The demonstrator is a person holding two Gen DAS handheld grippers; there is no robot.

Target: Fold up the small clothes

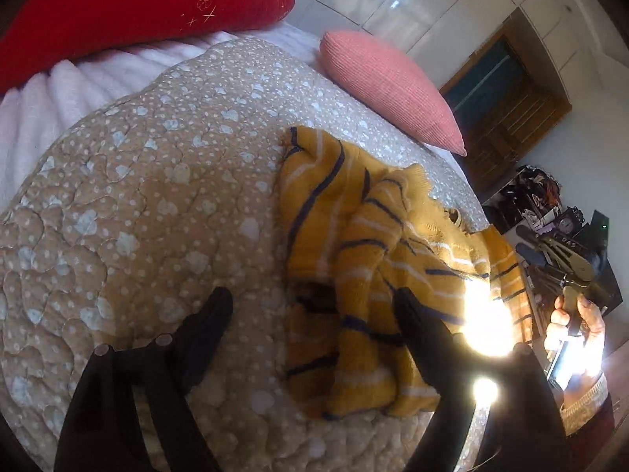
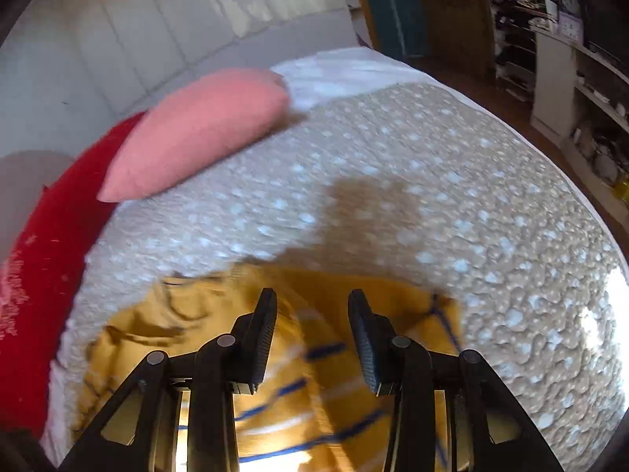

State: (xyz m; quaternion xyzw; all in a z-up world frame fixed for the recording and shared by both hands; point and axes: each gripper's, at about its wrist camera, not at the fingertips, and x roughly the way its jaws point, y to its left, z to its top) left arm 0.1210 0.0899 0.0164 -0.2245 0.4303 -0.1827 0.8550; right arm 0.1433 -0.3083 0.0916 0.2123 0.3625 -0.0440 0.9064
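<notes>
Sweater (image 1: 377, 251): crumpled on bed (image 1: 137, 196); both our grippers' jaws apart, empty. Risk, we judge: snatching one layer, bunching the fold.

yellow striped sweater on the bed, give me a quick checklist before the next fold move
1. Left gripper open and empty: ok; its jaws stand wide, one finger over the quilt, one over the sweater.
2. Right gripper free of cloth: ok; jaws apart, nothing pinched between them, sweater lying below.
3. Sweater flat enough to fold: not ok; it lies bunched and twisted, with folds piled over each other.
4. Sleeves and hem located: cannot tell; the crumpling and sun glare hide the edges.
5. Bare quilt beside the sweater: ok on the side away from the pink pillow.
6. Pink pillow apart from the sweater: ok.
</notes>
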